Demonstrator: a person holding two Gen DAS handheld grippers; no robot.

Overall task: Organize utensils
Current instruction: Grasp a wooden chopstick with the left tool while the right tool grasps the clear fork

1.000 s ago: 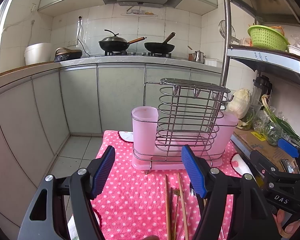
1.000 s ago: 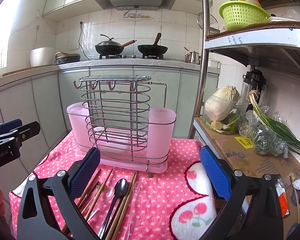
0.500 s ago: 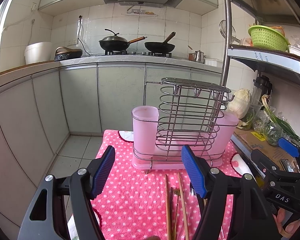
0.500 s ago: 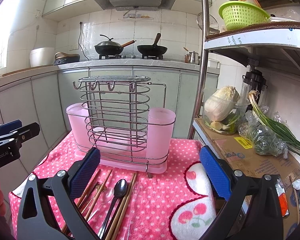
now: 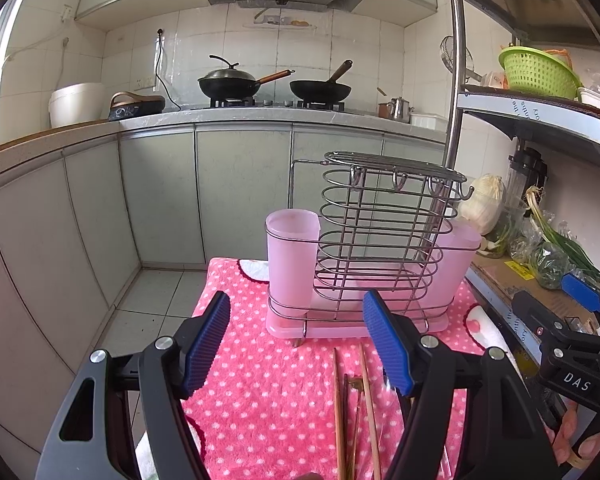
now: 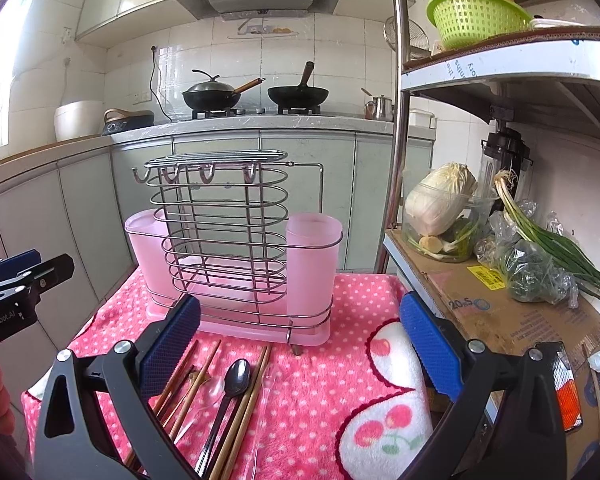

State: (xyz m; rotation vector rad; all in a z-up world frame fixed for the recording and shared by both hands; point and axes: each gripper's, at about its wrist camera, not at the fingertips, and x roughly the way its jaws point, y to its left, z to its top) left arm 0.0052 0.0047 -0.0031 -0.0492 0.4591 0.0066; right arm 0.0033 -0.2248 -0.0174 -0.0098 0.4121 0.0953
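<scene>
A wire utensil rack (image 5: 380, 240) (image 6: 224, 236) with two pink cups stands on a pink dotted towel (image 5: 276, 392) (image 6: 324, 392). In front of it lie wooden chopsticks (image 5: 340, 412) (image 6: 188, 392), a black spoon (image 6: 234, 380) and a clear spoon (image 6: 214, 386). My left gripper (image 5: 296, 344) is open and empty above the towel, left of the chopsticks. My right gripper (image 6: 300, 340) is open and empty above the utensils. Each gripper shows at the edge of the other's view: the right one (image 5: 572, 332), the left one (image 6: 16, 280).
A steel shelf on the right holds a cabbage (image 6: 440, 196), green onions (image 6: 552, 244), a cardboard sheet (image 6: 500, 312) and a green basket (image 6: 476, 16). Grey kitchen cabinets (image 5: 160, 200) with two pans (image 5: 260, 82) stand behind. The floor (image 5: 148, 300) drops off left of the towel.
</scene>
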